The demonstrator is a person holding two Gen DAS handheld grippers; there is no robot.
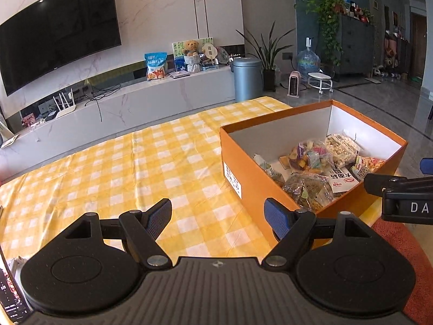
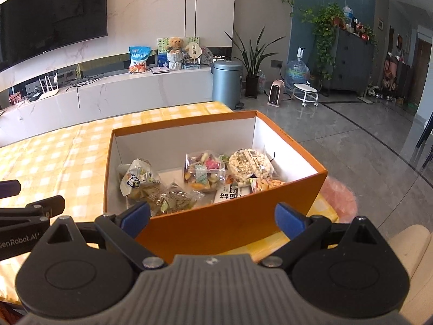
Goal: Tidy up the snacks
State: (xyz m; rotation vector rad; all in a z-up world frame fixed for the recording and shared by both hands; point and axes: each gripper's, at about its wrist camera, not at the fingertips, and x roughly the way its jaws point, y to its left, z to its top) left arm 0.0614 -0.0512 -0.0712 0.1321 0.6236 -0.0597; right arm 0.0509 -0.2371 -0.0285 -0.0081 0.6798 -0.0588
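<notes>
Bright, sharp daylight; fisheye-bent edges

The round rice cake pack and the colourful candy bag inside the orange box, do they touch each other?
Touching. In the right wrist view the rice cake pack lies against the candy bag in the orange box, their wrappers meeting with no floor showing between them.

Marble-veined wall (image 1: 162, 13) with a large dark television (image 1: 54, 35) mounted on it. Below, a long pale media console (image 1: 135, 100) carrying a teddy bear (image 1: 191, 48) and a white router (image 1: 65, 105). To the right, a grey-blue bin (image 1: 247, 78), a potted plant (image 1: 269, 54), a water jug (image 1: 308, 61). Glossy grey tile floor (image 1: 379, 103), blue-grey cabinet (image 1: 354, 46) beyond, daylight reflecting off the tiles.
</notes>
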